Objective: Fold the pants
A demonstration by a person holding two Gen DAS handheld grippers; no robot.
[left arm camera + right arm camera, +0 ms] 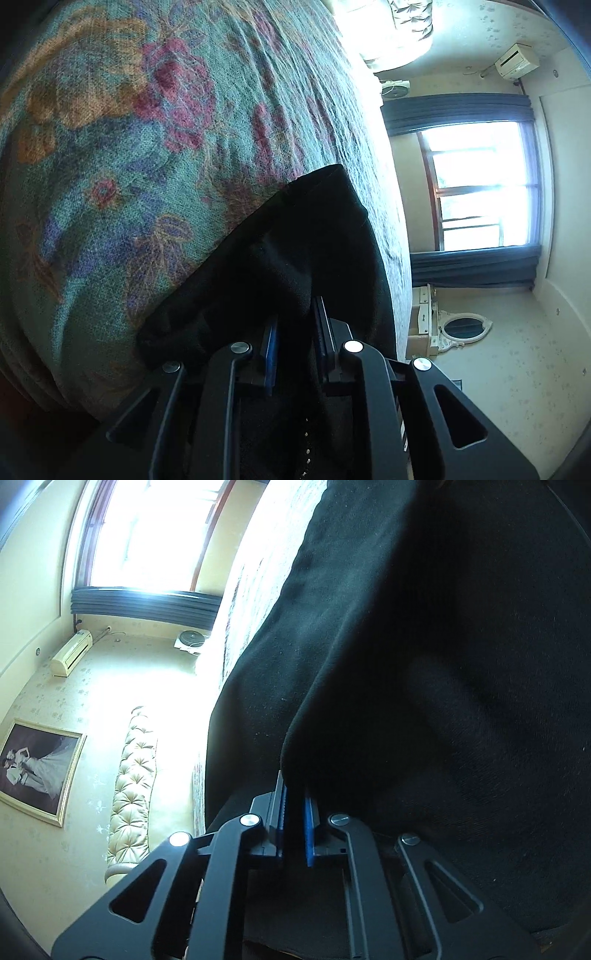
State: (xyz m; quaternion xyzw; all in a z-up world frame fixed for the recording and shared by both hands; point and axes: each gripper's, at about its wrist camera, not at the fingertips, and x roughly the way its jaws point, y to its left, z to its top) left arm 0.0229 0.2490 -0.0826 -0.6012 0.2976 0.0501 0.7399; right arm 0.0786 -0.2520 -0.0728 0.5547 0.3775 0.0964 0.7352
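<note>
The black pants lie on the bed, over its floral blanket, and both grippers have hold of them. The left gripper has its blue-padded jaws drawn nearly together with a bunched fold of the dark cloth pinched between them; from that grip the fabric runs forward across the blanket to a pointed corner. The right gripper is likewise closed down to a narrow slit, and an edge of the pants drops into that slit, so the cloth is clamped there too. On that side the pants spread wide, covering nearly all of the blanket to the right of the gripper.

Out from the pants, past the bed's edge, stands a bright window with dark curtains. Near it, an air conditioner is fixed high on the wall, and a small fan sits close to the bed. A white oval mirror hangs beside the curtains. At the head of the bed is a tufted cream headboard, with a framed portrait on the wall just beyond it.
</note>
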